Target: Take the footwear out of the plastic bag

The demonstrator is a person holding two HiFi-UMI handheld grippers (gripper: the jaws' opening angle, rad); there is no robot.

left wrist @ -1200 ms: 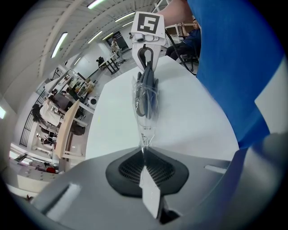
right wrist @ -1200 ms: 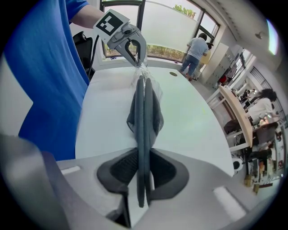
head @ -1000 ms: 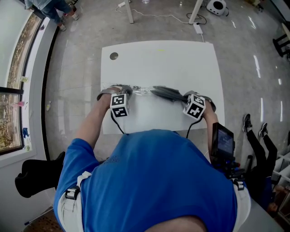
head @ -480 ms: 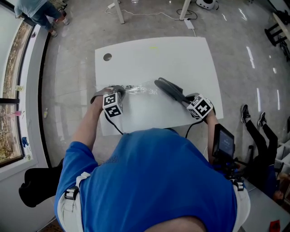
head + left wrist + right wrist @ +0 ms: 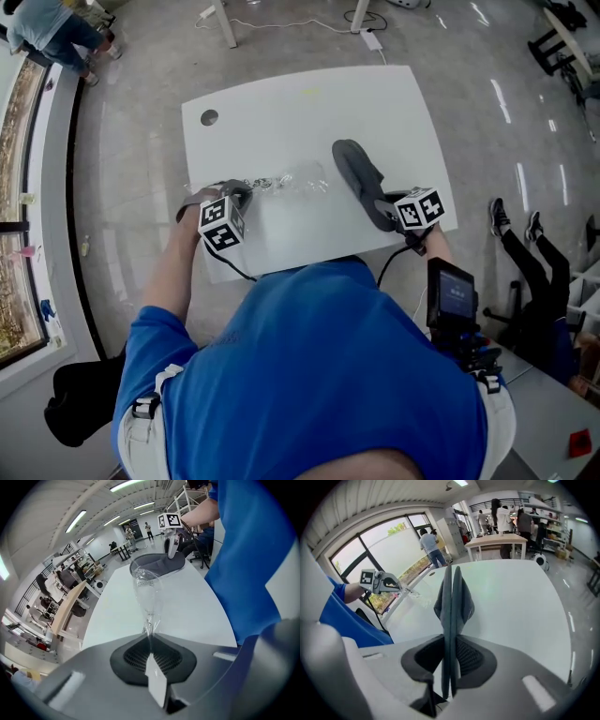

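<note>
Grey footwear (image 5: 359, 178) near table (image 5: 300, 117) edge, plastic bag (image 5: 286, 180) alongside

Over the table (image 5: 309, 112), the plastic bag (image 5: 281, 181) is left of the footwear (image 5: 359, 178).

A blue shirt (image 5: 319, 375) covers the person; the grey left gripper (image 5: 241, 192) and right gripper (image 5: 388, 210) bear black-and-white marker cubes (image 5: 221, 225) and black cables (image 5: 240, 267).
</note>
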